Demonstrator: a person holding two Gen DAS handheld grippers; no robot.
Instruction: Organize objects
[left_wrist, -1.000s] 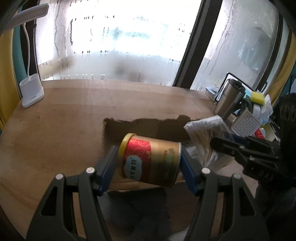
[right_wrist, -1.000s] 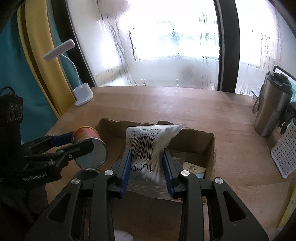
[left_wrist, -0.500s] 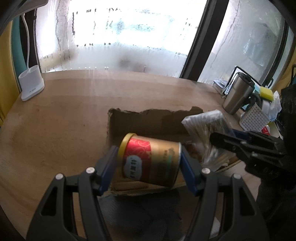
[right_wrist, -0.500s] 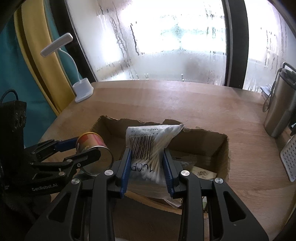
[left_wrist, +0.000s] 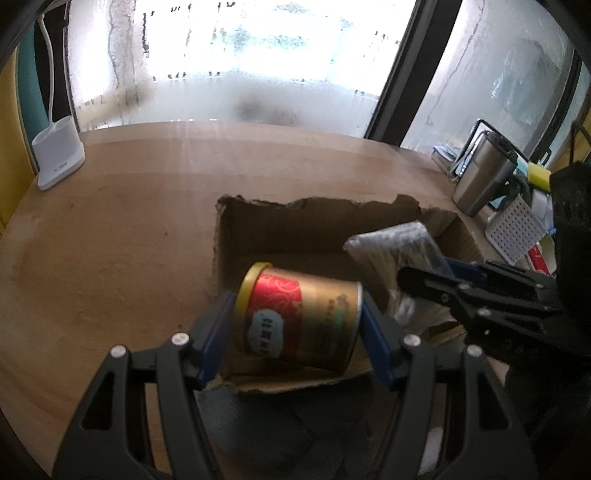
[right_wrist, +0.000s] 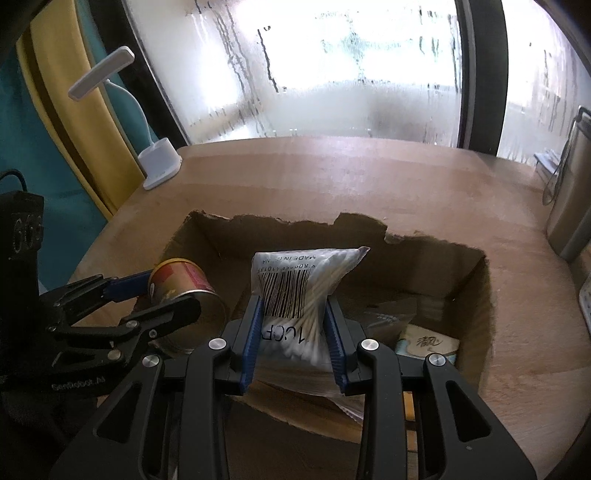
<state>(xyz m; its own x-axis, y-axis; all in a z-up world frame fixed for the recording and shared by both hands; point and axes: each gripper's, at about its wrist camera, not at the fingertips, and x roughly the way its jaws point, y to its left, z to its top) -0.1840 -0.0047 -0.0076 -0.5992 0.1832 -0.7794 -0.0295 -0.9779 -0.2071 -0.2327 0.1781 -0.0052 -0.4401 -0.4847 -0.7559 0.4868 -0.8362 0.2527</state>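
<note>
A red and gold can with a yellow lid lies sideways in my left gripper, which is shut on its two ends. It hangs over the near left corner of an open cardboard box. My right gripper is shut on a clear bag of cotton swabs with a barcode, held over the middle of the box. From the right wrist, the left gripper and the can show at the left. The left wrist view shows the right gripper and the bag at the right.
The box rests on a round wooden table by a fogged window. A printed packet lies in the box's right end. A white lamp base stands far left. A steel tumbler, a white perforated rack and a yellow sponge crowd the right edge.
Both grippers have sunk and come in over the box, each keeping its load. The box now fills more of both views.
</note>
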